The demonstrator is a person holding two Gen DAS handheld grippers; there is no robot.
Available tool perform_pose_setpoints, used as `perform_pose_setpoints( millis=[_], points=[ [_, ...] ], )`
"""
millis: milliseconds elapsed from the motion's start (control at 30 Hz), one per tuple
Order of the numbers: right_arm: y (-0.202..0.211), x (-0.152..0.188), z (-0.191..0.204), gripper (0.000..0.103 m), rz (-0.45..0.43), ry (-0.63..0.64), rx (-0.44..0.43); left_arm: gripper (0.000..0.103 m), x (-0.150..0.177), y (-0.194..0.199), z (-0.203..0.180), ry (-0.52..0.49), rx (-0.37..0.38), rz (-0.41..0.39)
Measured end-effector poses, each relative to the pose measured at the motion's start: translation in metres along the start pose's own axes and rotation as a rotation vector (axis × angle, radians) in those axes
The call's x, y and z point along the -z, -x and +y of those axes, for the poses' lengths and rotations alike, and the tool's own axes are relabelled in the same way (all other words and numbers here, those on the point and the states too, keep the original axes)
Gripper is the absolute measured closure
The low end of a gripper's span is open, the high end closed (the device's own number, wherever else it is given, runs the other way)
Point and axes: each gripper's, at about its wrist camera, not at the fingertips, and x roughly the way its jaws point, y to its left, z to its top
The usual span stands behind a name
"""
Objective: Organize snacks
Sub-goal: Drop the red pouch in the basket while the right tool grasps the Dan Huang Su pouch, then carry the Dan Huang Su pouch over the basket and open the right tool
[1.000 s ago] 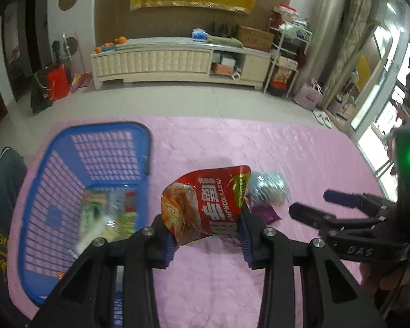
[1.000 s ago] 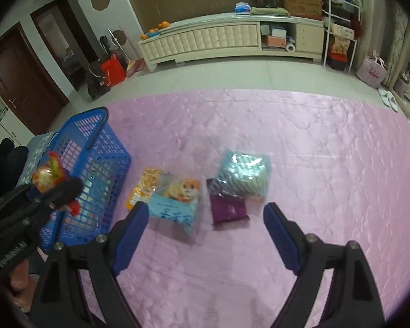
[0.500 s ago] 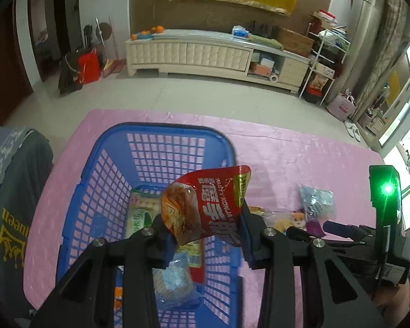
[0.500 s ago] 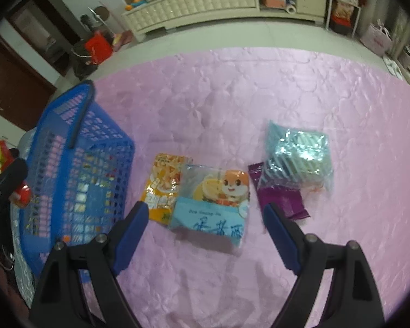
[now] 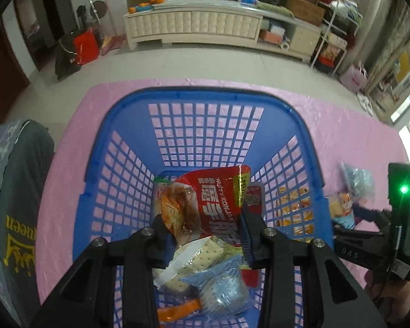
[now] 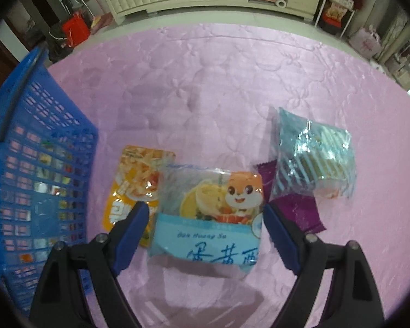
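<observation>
My left gripper (image 5: 205, 225) is shut on a red konjac snack bag (image 5: 205, 202) and holds it over the inside of the blue mesh basket (image 5: 202, 101), which has several snack packs in its bottom. In the right wrist view my right gripper (image 6: 205, 213) straddles a light blue squirrel-print pack (image 6: 210, 213) lying on the pink cloth. Its jaws are closing with the pack between them, and the pads do not press on it. The basket (image 6: 41, 164) stands to the left of that pack. The right gripper (image 5: 369, 218) also shows at the left wrist view's right edge.
An orange snack bag (image 6: 134, 180) lies partly under the squirrel pack. A purple packet (image 6: 295, 207) and a clear blue-striped bag (image 6: 311, 158) lie to its right. A pink quilted cloth (image 6: 205, 82) covers the table. A dark garment (image 5: 16, 191) hangs left of the basket.
The left gripper has carried the red bag leftward and down, from above the cloth to over the basket. The right gripper has dropped toward the squirrel pack, and its jaws have narrowed a little.
</observation>
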Motion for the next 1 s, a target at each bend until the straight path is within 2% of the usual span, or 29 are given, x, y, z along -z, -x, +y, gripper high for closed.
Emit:
perform_pose_setpoints(
  millis=[100, 233, 400, 500, 533, 633, 733, 900, 1000],
  points=[
    [-0.001, 0.0, 0.004, 0.029, -0.018, 0.025, 0.011, 0.067, -0.007, -0.008, 0.0, 0.019, 0.036, 0.018],
    [0.003, 0.004, 0.012, 0.033, -0.054, 0.11, 0.039, 0.066, -0.014, -0.02, -0.002, -0.003, -0.001, 0.037],
    [0.006, 0.012, 0.004, 0.034, -0.068, 0.068, -0.021, 0.062, -0.019, -0.027, -0.003, -0.001, 0.079, 0.083],
    [0.011, 0.015, -0.003, 0.034, -0.074, 0.052, -0.045, 0.062, -0.024, -0.027, -0.008, -0.012, 0.075, 0.074],
    [0.014, 0.017, -0.006, 0.034, -0.075, 0.044, -0.053, 0.059, -0.025, -0.027, -0.009, -0.012, 0.075, 0.07],
    [0.023, 0.015, -0.011, 0.034, -0.085, 0.037, -0.058, 0.041, -0.028, -0.029, -0.012, -0.009, 0.069, 0.063],
    [0.032, 0.021, -0.015, 0.034, -0.109, 0.049, -0.019, 0.034, -0.027, -0.03, -0.015, -0.018, 0.068, 0.058],
    [0.056, 0.021, -0.012, 0.034, -0.151, 0.039, -0.046, 0.034, -0.021, -0.018, -0.012, -0.019, 0.068, 0.032],
    [0.071, 0.019, -0.004, 0.034, -0.178, 0.067, -0.045, 0.034, -0.018, 0.004, -0.005, -0.018, 0.075, -0.005]
  ],
)
